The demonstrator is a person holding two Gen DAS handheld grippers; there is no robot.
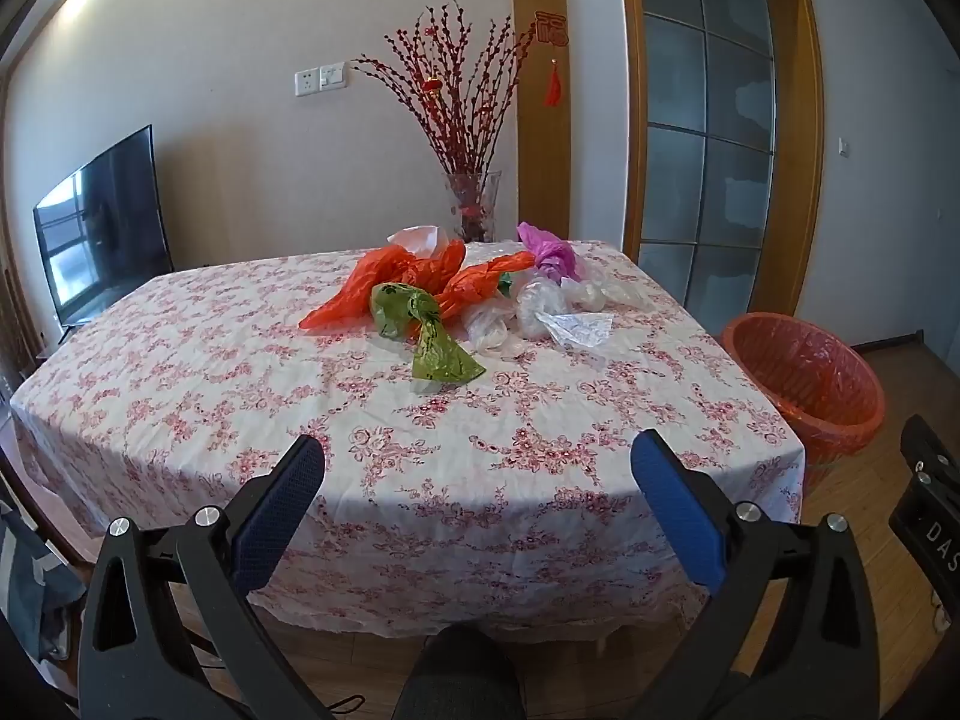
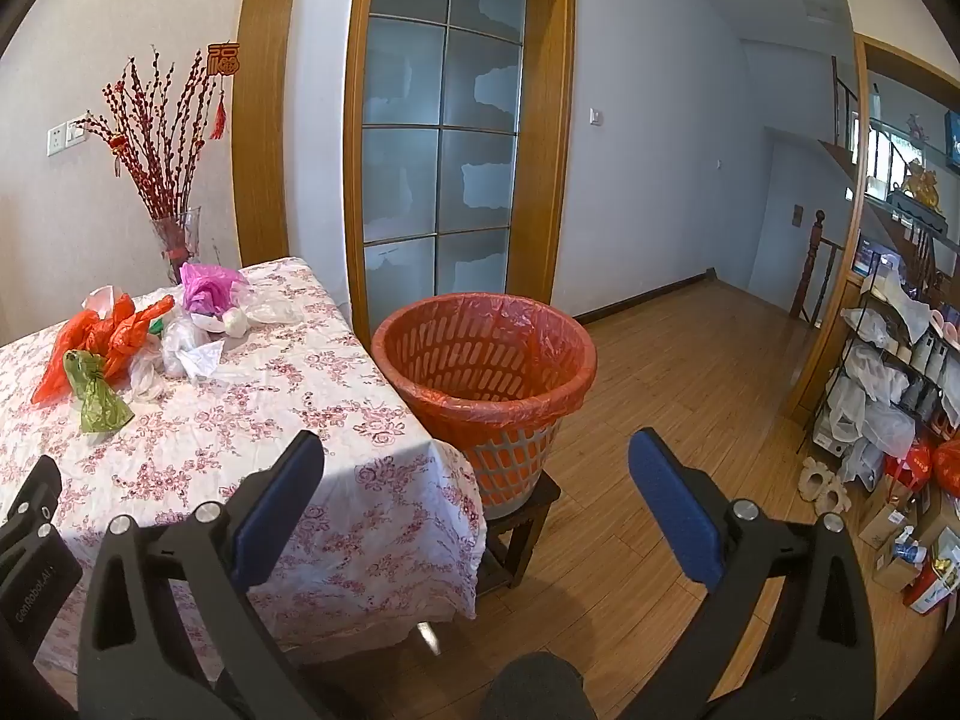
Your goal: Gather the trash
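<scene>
A heap of crumpled plastic bags lies at the far middle of the table (image 1: 180, 396): orange bags (image 1: 384, 282), a green bag (image 1: 429, 336), a purple bag (image 1: 549, 252) and clear bags (image 1: 540, 312). The same heap shows in the right wrist view, with the orange bags (image 2: 114, 330) and the green bag (image 2: 96, 390). A bin with an orange liner (image 2: 486, 372) stands on a small stool off the table's right edge, also seen as the bin (image 1: 804, 378). My left gripper (image 1: 477, 474) hangs open over the near table edge, well short of the heap. My right gripper (image 2: 474, 468) is open and holds nothing.
A glass vase of red branches (image 1: 471, 204) stands behind the heap. A television (image 1: 102, 228) is off the table's left. A glass sliding door (image 2: 444, 138) is behind the bin. A cluttered shelf rack (image 2: 900, 372) and boxes line the right wall. Wooden floor (image 2: 690, 378) lies beyond.
</scene>
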